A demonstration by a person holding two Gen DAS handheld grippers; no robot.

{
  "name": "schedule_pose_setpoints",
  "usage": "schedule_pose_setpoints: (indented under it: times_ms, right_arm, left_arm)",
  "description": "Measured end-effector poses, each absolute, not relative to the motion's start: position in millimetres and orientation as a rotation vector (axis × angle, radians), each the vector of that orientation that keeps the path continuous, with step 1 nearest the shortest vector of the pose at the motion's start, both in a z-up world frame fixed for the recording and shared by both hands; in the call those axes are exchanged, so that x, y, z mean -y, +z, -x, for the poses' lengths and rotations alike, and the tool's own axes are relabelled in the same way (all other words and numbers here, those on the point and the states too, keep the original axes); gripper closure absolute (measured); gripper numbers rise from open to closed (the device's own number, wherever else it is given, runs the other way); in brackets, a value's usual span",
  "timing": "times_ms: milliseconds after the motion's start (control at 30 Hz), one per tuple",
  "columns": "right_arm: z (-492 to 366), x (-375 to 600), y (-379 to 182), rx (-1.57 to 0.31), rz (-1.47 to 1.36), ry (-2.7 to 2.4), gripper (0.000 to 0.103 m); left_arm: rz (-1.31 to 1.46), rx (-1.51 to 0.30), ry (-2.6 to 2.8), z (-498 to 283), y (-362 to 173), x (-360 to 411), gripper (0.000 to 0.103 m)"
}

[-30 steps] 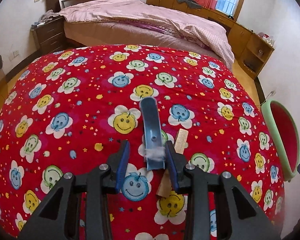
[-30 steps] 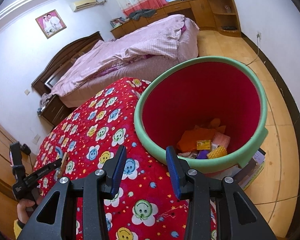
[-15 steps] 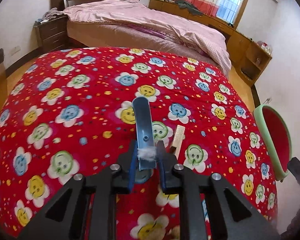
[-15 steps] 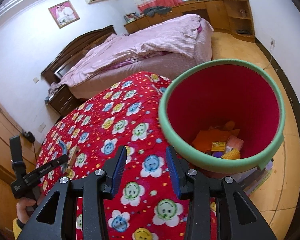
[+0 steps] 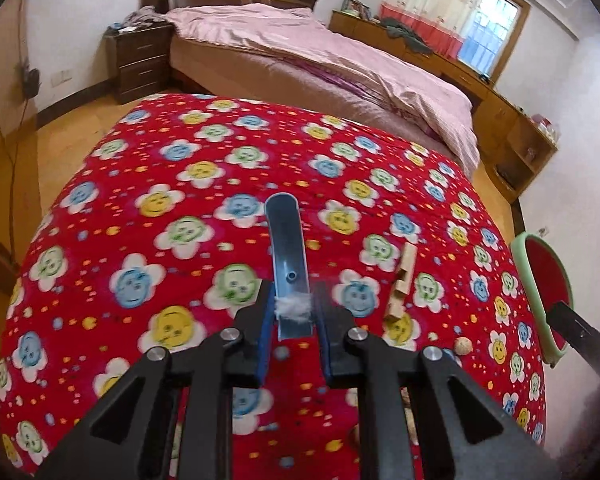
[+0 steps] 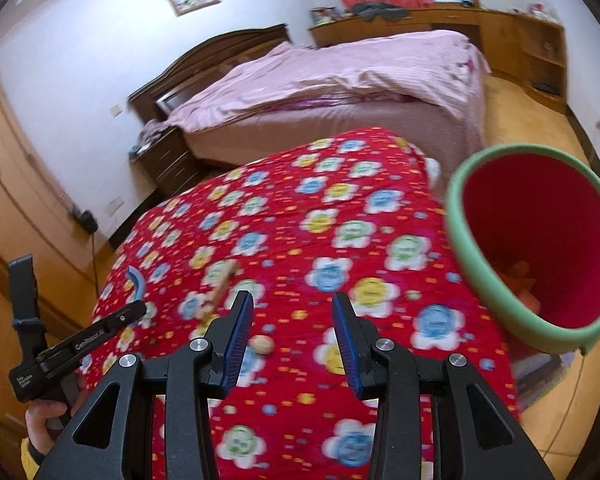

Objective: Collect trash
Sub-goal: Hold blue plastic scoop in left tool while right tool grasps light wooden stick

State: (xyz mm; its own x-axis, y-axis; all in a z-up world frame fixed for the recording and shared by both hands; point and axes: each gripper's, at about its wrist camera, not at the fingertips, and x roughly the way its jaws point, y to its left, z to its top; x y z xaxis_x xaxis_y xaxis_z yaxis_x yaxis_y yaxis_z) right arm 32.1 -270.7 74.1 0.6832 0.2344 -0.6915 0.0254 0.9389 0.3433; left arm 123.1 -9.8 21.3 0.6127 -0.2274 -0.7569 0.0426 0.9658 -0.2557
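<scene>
A curved blue plastic strip (image 5: 287, 254) with a tuft of white fluff near its base is clamped by its lower end in the left claw (image 5: 293, 312) and held above the red flowered quilt (image 5: 180, 216), presumably for carrying to the green-rimmed red bin (image 6: 540, 252) beside the quilt. The right claw (image 6: 293, 330) is open and empty, hovering near a small round nut-like scrap (image 6: 263, 345); a wooden clothespin (image 5: 401, 282) lies nearby.
</scene>
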Motion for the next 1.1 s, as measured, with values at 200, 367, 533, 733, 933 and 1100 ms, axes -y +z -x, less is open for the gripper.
schedule_pose_setpoints:
  times_ms: [200, 367, 533, 733, 933, 1100]
  right_arm:
    - [-57.3, 230.3, 63.4, -0.859, -0.318, 0.197, 0.061]
    - [-81.3, 201.0, 46.8, -0.915, -0.288, 0.218, 0.061]
    - [-100.3, 182.8, 26.3, -0.973, -0.276, 0.2, 0.061]
    - [-107.4, 169.4, 10.1, -1.003, -0.235, 0.161, 0.062]
    - [-109.1, 165.8, 6.1, -0.986, -0.196, 0.119, 0.068]
    - [-110.4, 173.0, 4.3, -0.982, -0.228, 0.102, 0.087]
  left_arm:
    - [0.252, -0.875, -0.123, -115.0, 25.6, -12.6, 0.084]
    - [0.269, -0.863, -0.095, -110.2, 24.0, -28.7, 0.084]
    - [0.28, -0.875, -0.089, -107.7, 17.0, -37.3, 0.084]
    - [0.297, -0.876, -0.081, -105.8, 11.6, -45.4, 0.084]
    - [0.307, -0.875, -0.091, -104.9, 9.9, -46.8, 0.084]
    - [0.309, -0.872, -0.104, -102.6, 10.4, -43.0, 0.084]
